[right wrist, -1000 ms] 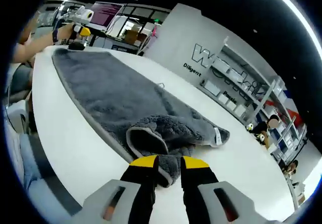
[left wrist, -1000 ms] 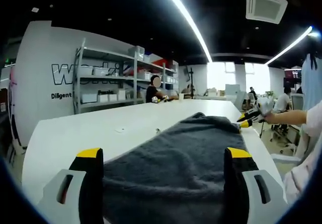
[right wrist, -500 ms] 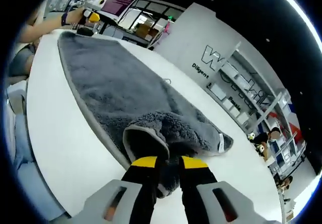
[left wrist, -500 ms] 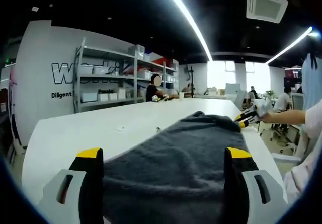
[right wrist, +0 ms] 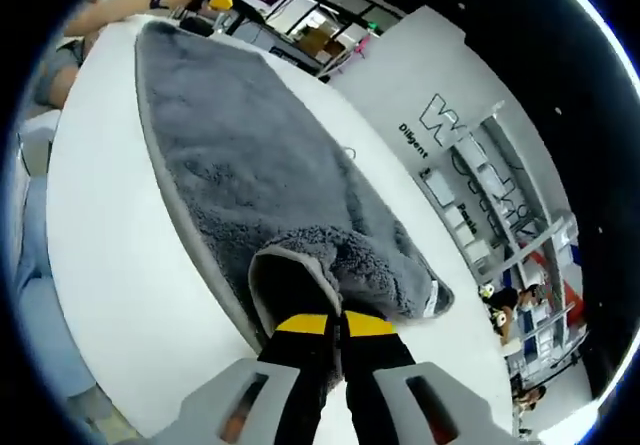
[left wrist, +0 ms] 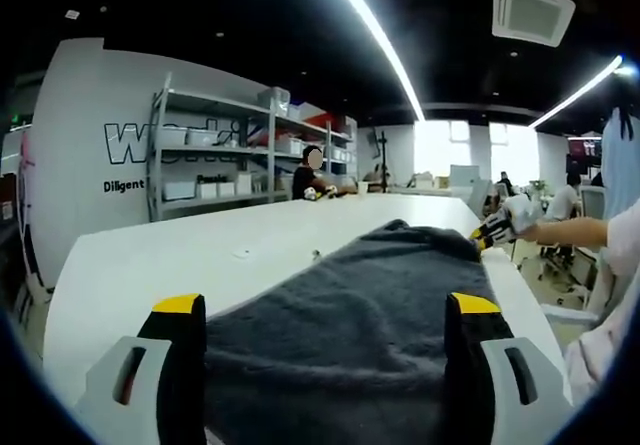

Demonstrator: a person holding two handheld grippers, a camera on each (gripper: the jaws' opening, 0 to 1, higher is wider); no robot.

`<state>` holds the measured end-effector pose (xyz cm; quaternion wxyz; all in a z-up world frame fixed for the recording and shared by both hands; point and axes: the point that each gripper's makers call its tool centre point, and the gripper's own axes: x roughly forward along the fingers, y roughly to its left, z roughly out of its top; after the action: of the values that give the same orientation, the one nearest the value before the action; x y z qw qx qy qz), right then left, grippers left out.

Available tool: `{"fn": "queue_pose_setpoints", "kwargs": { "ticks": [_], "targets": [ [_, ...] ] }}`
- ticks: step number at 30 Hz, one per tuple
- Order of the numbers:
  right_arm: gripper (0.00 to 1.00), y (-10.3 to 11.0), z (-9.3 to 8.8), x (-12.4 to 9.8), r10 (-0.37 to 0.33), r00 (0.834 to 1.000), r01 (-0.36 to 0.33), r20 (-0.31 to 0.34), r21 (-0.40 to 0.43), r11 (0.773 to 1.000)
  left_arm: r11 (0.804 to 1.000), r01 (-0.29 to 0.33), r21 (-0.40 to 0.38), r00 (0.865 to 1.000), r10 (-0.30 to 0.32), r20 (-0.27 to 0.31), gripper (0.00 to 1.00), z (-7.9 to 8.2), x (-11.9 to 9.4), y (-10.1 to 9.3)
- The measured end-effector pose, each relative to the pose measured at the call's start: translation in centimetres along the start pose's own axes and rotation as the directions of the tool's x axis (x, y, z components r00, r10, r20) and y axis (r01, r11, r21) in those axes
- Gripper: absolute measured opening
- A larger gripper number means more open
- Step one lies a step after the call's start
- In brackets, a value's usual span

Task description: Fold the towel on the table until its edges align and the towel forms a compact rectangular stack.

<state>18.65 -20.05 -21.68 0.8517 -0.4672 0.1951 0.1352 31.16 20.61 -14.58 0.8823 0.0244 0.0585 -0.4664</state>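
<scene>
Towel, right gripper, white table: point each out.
towel [right wrist: 250, 165], right gripper view, middle of the flat grey pile.
right gripper [right wrist: 340, 327], right gripper view, between its yellow tips, shut on the towel.
white table [left wrist: 170, 250], left gripper view, bare top.

a big white wall [left wrist: 90, 145] has dark letters [left wrist: 150, 143] painted on it. next to it stands a metal shelf rack [left wrist: 215, 160] with white boxes [left wrist: 180, 191] on its shelves. the ceiling [left wrist: 250, 25] is dark, and a long bright light strip [left wrist: 370, 35] runs across it. a square air vent [left wrist: 532, 10] sits in the ceiling. far at the back, bright windows [left wrist: 462, 150] let in daylight. a long white table [left wrist: 150, 260] reaches toward the back, and a person [left wrist: 305, 180] sits at its far end. more desks [left wrist: 440, 183] stand far off.
</scene>
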Motion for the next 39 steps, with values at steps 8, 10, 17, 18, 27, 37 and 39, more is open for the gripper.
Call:
{"fn": "queue_pose_setpoints", "kwargs": {
  "ticks": [8,10,17,18,27,37,39],
  "targets": [
    [0.0,-3.6,-3.5,-2.2,-0.111,0.987,0.092,-0.113,-0.16,0.983,1.0,-0.001,-0.002,1.0,0.001,-0.007,0.98,-0.2,0.1,0.1],
    [0.0,-4.6,-4.9,-2.7,-0.14,0.979,0.108,-0.148,-0.204,0.973,1.0,0.0,-0.004,1.0,0.0,-0.005,0.98,-0.2,0.1,0.1],
    [0.0,-6.2,-10.4,-2.7,-0.147,0.953,0.099,-0.264,-0.189,0.977,1.0,-0.005,-0.006,1.0,0.005,-0.008,0.98,-0.3,0.1,0.2],
    [0.0,-6.3,-11.1,-2.7,-0.142,0.95,0.09,-0.279,-0.192,0.977,1.0,-0.006,-0.007,1.0,0.006,-0.008,0.98,-0.3,0.1,0.3],
    [0.0,-7.4,-16.6,-2.5,-0.145,0.913,0.094,-0.382,-0.15,0.984,1.0,-0.008,-0.01,1.0,0.008,-0.018,0.98,-0.6,0.2,0.3],
    [0.01,-8.3,-19.4,-3.8,-0.156,0.912,0.196,-0.38,0.069,0.978,1.0,-0.02,-0.02,1.0,0.02,-0.02,0.98,-0.8,0.2,0.8],
    [0.05,-8.4,-19.3,-4.3,-0.147,0.922,0.215,-0.358,0.157,0.964,1.0,-0.02,-0.019,1.0,0.02,-0.02,0.98,-0.8,0.2,0.8]
  ]
}}
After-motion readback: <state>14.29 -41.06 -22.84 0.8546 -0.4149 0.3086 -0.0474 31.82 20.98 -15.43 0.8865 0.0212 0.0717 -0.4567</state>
